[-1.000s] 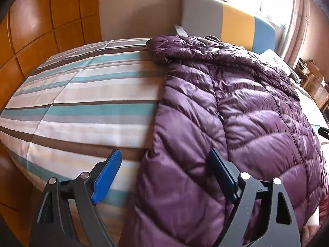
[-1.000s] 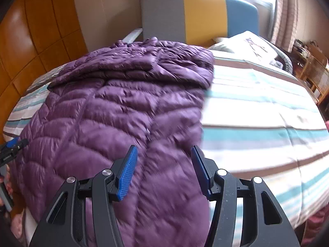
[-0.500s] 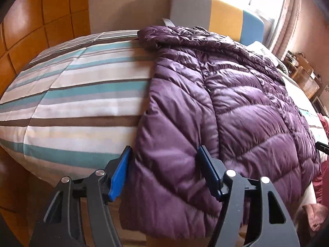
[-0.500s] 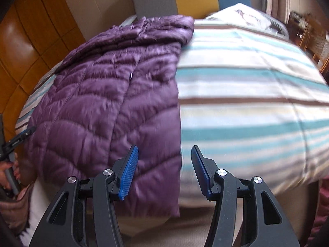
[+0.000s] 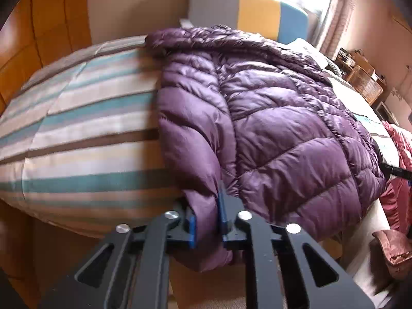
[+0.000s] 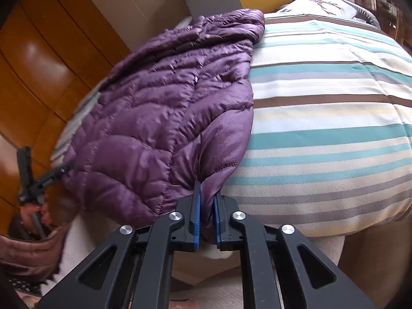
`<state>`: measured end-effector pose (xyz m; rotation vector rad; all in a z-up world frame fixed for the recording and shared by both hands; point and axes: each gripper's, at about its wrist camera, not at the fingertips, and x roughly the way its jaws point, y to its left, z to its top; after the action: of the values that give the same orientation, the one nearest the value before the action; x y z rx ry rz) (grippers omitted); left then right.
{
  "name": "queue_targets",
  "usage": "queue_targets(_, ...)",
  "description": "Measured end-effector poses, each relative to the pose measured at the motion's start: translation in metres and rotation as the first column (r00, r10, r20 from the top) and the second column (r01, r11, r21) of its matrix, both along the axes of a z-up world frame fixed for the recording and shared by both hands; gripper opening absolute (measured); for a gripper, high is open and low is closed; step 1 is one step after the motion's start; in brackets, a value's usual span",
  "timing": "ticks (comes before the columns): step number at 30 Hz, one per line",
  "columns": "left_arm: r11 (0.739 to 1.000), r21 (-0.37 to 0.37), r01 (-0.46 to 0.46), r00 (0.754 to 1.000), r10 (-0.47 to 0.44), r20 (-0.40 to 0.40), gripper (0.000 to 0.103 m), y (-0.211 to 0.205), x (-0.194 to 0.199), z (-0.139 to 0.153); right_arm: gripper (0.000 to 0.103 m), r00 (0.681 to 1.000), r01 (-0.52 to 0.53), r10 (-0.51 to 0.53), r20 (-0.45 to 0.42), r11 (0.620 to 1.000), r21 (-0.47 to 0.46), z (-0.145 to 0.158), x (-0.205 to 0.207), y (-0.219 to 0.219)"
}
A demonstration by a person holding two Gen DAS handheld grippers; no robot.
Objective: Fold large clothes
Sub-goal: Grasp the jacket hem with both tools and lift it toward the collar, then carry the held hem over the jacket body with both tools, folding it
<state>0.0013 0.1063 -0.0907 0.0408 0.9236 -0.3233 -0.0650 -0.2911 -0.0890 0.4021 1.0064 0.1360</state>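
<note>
Jacket: purple quilted puffer jacket (image 5: pixel 270 118), lying flat along a bed with a striped duvet (image 5: pixel 85 134) in teal, cream and brown; its collar end lies towards the grey, yellow and blue headboard (image 5: pixel 247 13), its hem at the near edge of the bed.

Left gripper (image 5: pixel 207 225): black two-finger claw with blue pads, jaws just drawn in and now clamped on the jacket's left hem corner, a fold of purple fabric bulging between and below the pads.

Right gripper (image 6: pixel 206 221): same make, jaws just drawn in, pinched narrow on the right hem corner; a thin ridge of fabric runs up from between the pads.

Step in hand: both hem corners taken, probably ready to lift the hem towards the collar.

Risk, slip: the shell looks slick and puffy, so a shallow bite, the right one especially, could pull free once the weight comes on.

Risk, skew: lifting the corners unevenly would lay a crooked fold.

Risk, snag: how many layers each pad holds is hard to tell; a top layer alone would peel the jacket open.

Left view only: pink padded garment (image 5: pixel 399 152) beside the bed, wicker furniture (image 5: pixel 365 82) by the window.

Right view only: white pillow (image 6: pixel 327 5) near the headboard, orange wooden panelling (image 6: pixel 41 59), the other claw at the far hem corner.
</note>
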Motion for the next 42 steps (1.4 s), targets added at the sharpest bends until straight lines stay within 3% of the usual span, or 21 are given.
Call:
queue_targets(7, 0.996, -0.084, 0.020, 0.997, -0.013, 0.082, 0.007, 0.005, -0.020, 0.034, 0.005, 0.994, -0.019, 0.012, 0.106, 0.998, 0.064, 0.028, -0.009, -0.008)
queue_targets(16, 0.988, -0.125, 0.086, 0.979, -0.060, 0.197, 0.007, 0.014, -0.058, 0.083, 0.005, 0.977, -0.035, 0.012, 0.214, 0.994, 0.103, 0.067, -0.032, -0.022)
queue_targets(26, 0.942, -0.315, 0.119, 0.958, -0.026, 0.286, 0.007, 0.050, -0.099, 0.143, 0.005, 0.914, -0.084, -0.032, 0.404, 0.960, 0.265, 0.121, -0.069, -0.046)
queue_targets(30, 0.915, -0.394, 0.091, 0.964, 0.019, 0.265, 0.007, 0.068, -0.087, 0.155, 0.005, 0.900, -0.051, -0.071, 0.430, 0.963, 0.266, 0.130, -0.059, -0.064)
queue_targets(34, 0.902, -0.432, 0.024, 0.981, 0.061, 0.182, 0.007, 0.074, -0.055, 0.142, 0.005, 0.903, -0.022, -0.105, 0.417, 0.957, 0.288, 0.130, -0.033, -0.075)
queue_targets(42, 0.914, -0.405, -0.013, 0.990, 0.069, 0.125, 0.008, 0.062, -0.005, 0.125, 0.005, 0.918, 0.006, -0.114, 0.380, 0.962, 0.274, 0.121, 0.030, -0.070)
